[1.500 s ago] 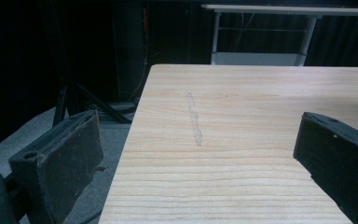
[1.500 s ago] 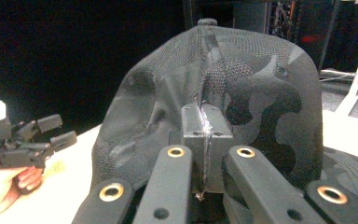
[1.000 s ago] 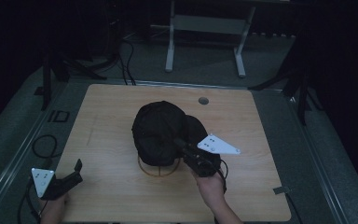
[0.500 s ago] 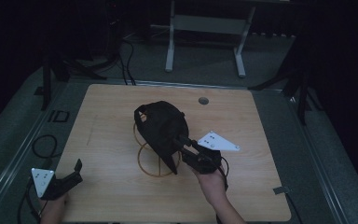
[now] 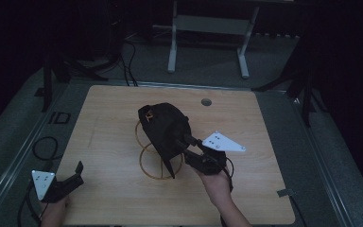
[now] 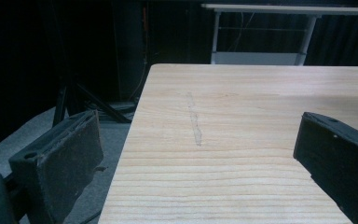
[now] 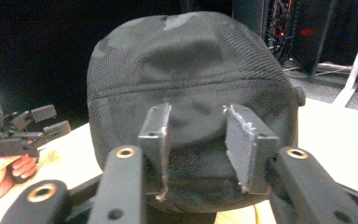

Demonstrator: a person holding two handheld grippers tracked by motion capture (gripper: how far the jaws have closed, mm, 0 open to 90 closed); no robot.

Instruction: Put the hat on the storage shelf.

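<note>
High view, centre: black cap tilted on wire stand, directly up-left of right gripper, whose just-opening jaws straddle it unclamped.

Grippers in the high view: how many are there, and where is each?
2. The left gripper sits at the table's near-left corner, open and empty. The right gripper is mid-table, against the black cap.
</note>
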